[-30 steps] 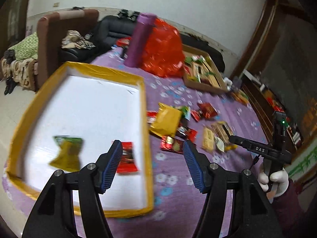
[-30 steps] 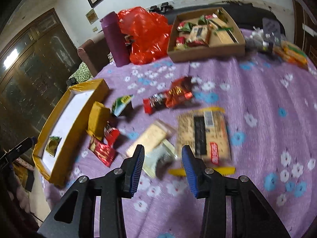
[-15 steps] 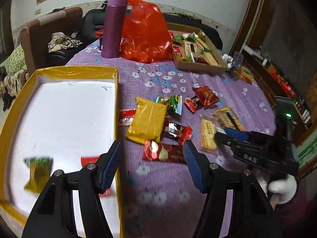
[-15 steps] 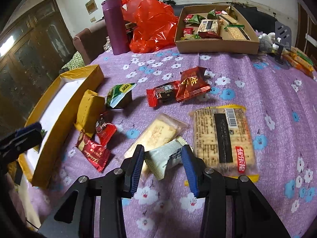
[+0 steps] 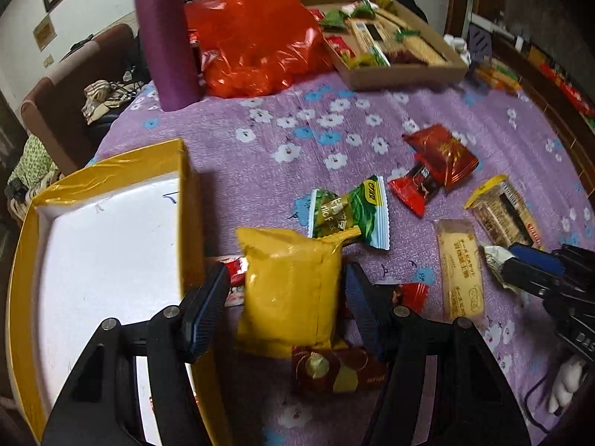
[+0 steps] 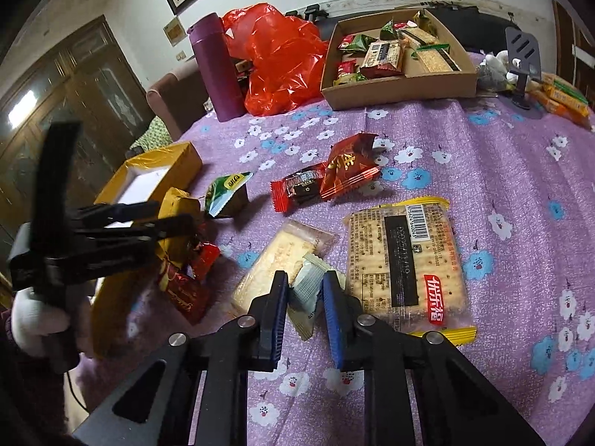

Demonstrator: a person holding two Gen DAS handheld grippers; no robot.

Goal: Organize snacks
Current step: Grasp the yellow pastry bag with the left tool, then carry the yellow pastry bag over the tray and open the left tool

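Both grippers worked at once: my left (image 5: pixel 284 306) straddled the yellow pack (image 5: pixel 288 290), open, beside the tray (image 5: pixel 182 200), while my right (image 6: pixel 305 299) pinched the white packet (image 6: pixel 310 284).

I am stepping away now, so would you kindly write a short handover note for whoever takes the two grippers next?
Left gripper: open, jaws on either side of the yellow packet, not closed on it.
Right gripper: jaws narrowed around the small white packet; whether it is firmly gripped cannot be told.
Yellow tray sits left of the loose pile on the purple cloth; the part of it in view is bare.
Left on the cloth: green packet, red packets, long cracker pack, big cracker pack.
A cardboard box at the far edge holds more snacks.
Left to do: move the loose snacks into the tray.
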